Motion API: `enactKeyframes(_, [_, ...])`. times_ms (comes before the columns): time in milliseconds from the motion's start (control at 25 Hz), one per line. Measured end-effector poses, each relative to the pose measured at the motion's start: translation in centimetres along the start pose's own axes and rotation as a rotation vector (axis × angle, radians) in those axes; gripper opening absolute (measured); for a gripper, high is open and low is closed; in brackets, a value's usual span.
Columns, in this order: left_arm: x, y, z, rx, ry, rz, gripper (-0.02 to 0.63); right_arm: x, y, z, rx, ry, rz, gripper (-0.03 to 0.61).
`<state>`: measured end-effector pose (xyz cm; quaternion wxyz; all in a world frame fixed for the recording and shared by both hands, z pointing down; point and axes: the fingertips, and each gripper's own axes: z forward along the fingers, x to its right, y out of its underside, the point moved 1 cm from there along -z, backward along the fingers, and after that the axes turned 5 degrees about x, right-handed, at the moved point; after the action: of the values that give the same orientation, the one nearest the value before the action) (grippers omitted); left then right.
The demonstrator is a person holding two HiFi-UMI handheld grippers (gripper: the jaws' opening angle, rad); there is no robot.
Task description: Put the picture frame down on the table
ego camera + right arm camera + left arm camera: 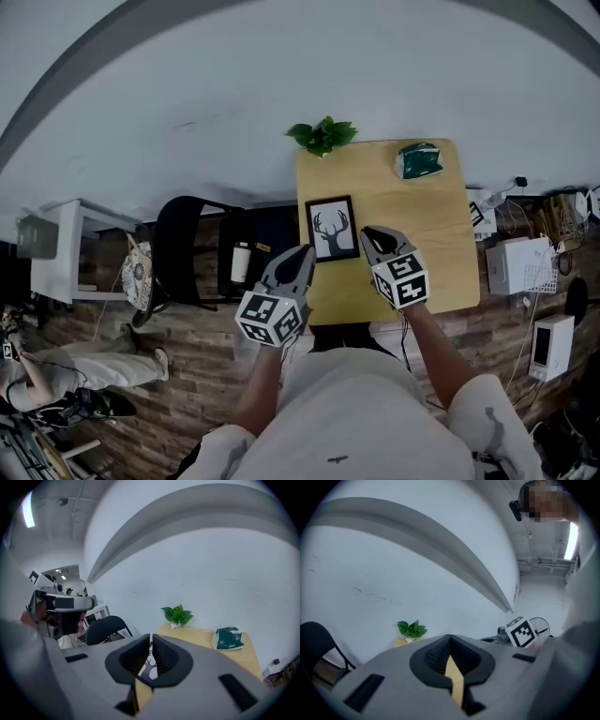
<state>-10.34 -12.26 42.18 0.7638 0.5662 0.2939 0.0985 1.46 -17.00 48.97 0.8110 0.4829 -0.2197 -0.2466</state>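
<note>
The picture frame [332, 228], black-edged with a deer print, lies flat on the wooden table [412, 211] near its left edge. My left gripper [298, 255] hovers just left of the frame's near corner, jaws shut and empty. On the frame's right side my right gripper [372, 232] is also shut on nothing. In the left gripper view the left gripper [450, 640] has its pads pressed together, with bare tabletop showing below them. In the right gripper view a sliver of the picture frame [149, 666] shows behind the right gripper [151, 639].
A potted plant [322, 136] stands at the table's far left corner and a green packet [418, 160] lies at the far right. A black chair [187, 246] and white shelf [66, 248] are to the left. White boxes [520, 264] sit to the right.
</note>
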Motion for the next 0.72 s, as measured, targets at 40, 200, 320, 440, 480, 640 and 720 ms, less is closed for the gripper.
enactKeyframes(40, [0.1, -0.4, 0.0, 0.005, 0.004, 0.007, 0.006, -0.3, -0.9, -0.5, 0.019, -0.002, -0.006, 0.015])
enactKeyframes(200, [0.1, -2.4, -0.4, 0.039, 0.010, 0.019, 0.006, -1.4, -4.2, -2.5, 0.101, -0.010, -0.018, 0.009])
enactKeyframes(320, [0.3, -3.3, -0.8, 0.054, 0.019, 0.026, 0.006, -2.2, -5.9, -3.7, 0.147, -0.012, -0.026, 0.006])
enactKeyframes(440, [0.6, -3.7, -1.1, 0.058, 0.026, 0.040, 0.006, -3.1, -7.4, -4.7, 0.179, -0.015, -0.047, 0.003])
enactKeyframes(480, [0.7, -4.0, -1.2, 0.059, 0.027, 0.047, 0.006, -3.3, -8.0, -5.0, 0.190, -0.016, -0.053, 0.003])
enactKeyframes(640, [0.8, -5.2, -1.9, 0.073, 0.027, 0.070, 0.006, -3.6, -9.9, -6.5, 0.234, -0.015, -0.067, 0.000])
enactKeyframes(720, [0.9, -5.6, -2.4, 0.079, 0.025, 0.075, 0.006, -4.0, -10.5, -7.2, 0.251, -0.018, -0.074, 0.000])
